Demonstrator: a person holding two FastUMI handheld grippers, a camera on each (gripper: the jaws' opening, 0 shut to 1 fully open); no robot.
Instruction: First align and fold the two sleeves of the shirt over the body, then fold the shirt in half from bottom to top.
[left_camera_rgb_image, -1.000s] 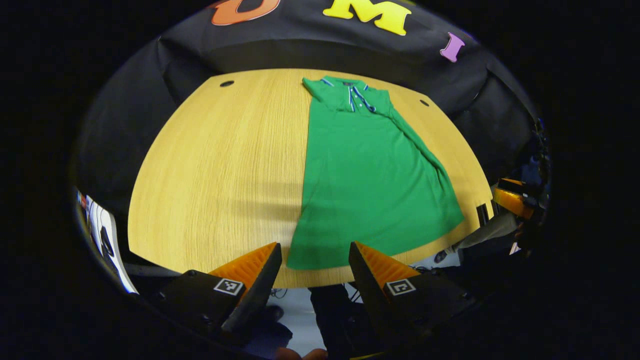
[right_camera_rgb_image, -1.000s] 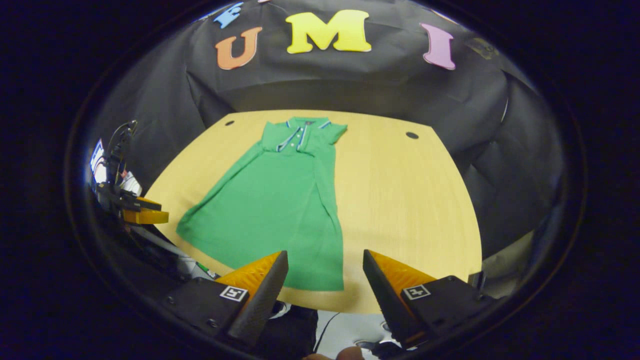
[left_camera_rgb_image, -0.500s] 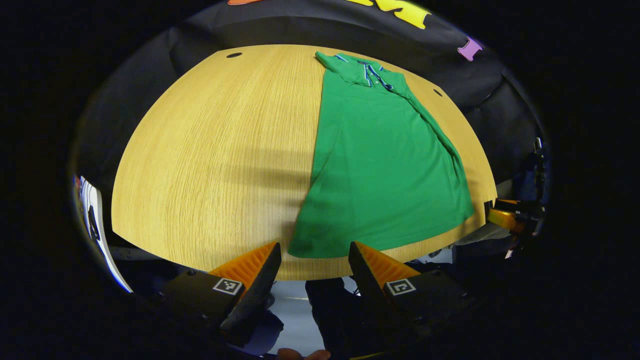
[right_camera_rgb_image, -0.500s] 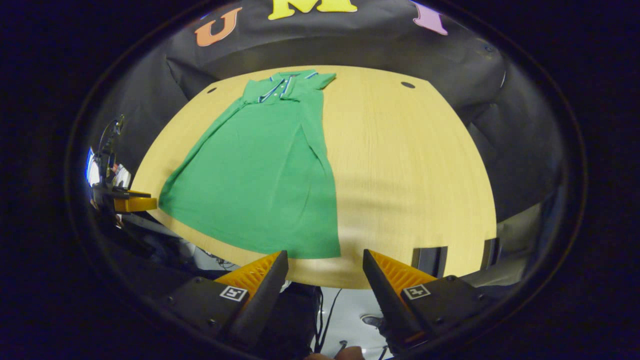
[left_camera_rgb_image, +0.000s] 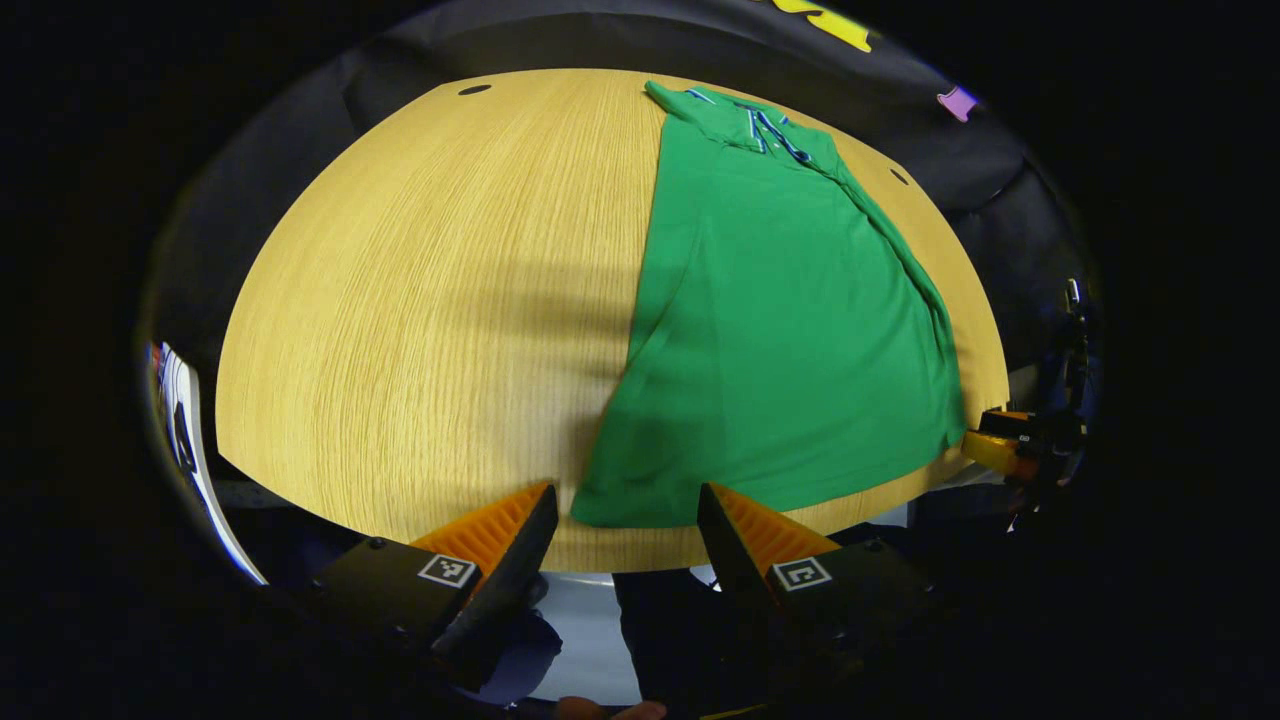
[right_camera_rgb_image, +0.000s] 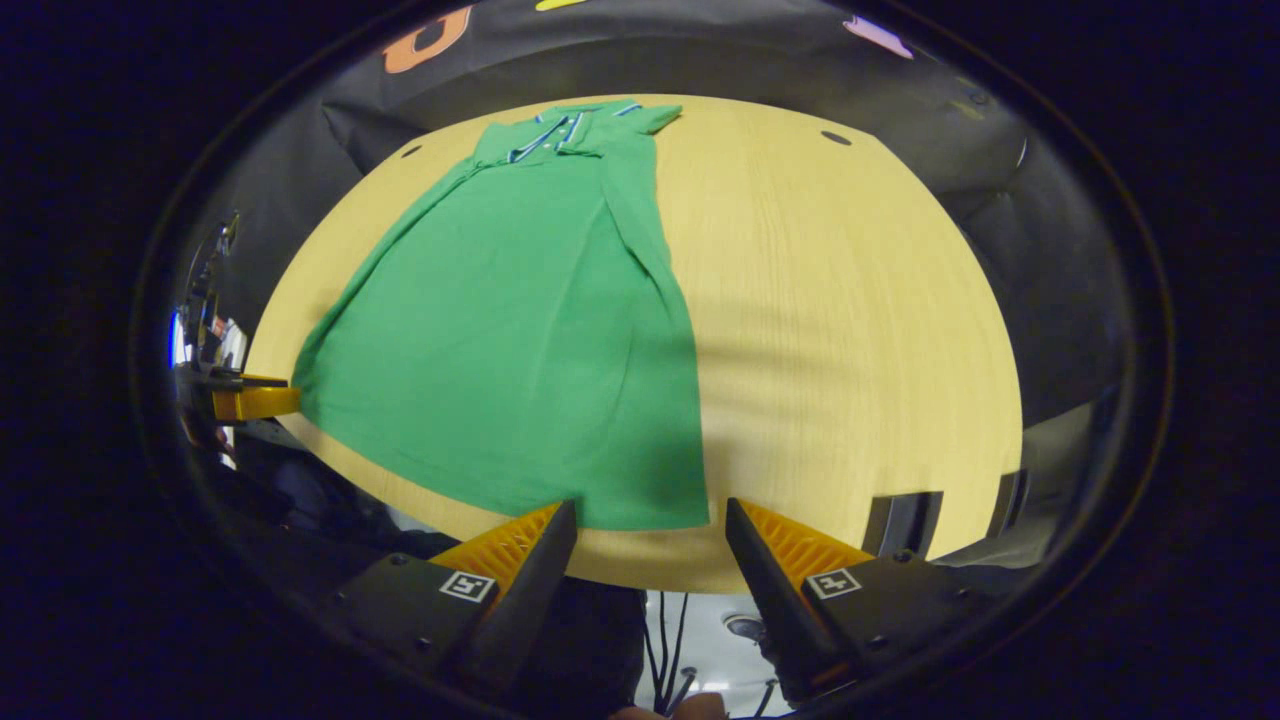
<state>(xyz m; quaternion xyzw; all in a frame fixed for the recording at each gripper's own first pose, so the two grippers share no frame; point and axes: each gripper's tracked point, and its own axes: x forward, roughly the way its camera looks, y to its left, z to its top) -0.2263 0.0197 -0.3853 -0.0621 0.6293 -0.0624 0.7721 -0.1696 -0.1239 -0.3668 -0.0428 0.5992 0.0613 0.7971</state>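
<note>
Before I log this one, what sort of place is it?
Probably a staged recording booth, not a home: a bare wooden table backed by a black cloth wall, with only a green shirt laid flat on it.

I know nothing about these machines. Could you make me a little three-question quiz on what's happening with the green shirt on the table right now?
1. True or false: the left gripper is clamped on the green shirt.
2. Which part of the shirt lies nearest the right gripper? A collar, B bottom hem, C buttons.
3. Fill in: the shirt lies on a ____ table.

Key: 1 false, its fingers are apart, short of the hem. 2 B. 3 wooden.
</note>
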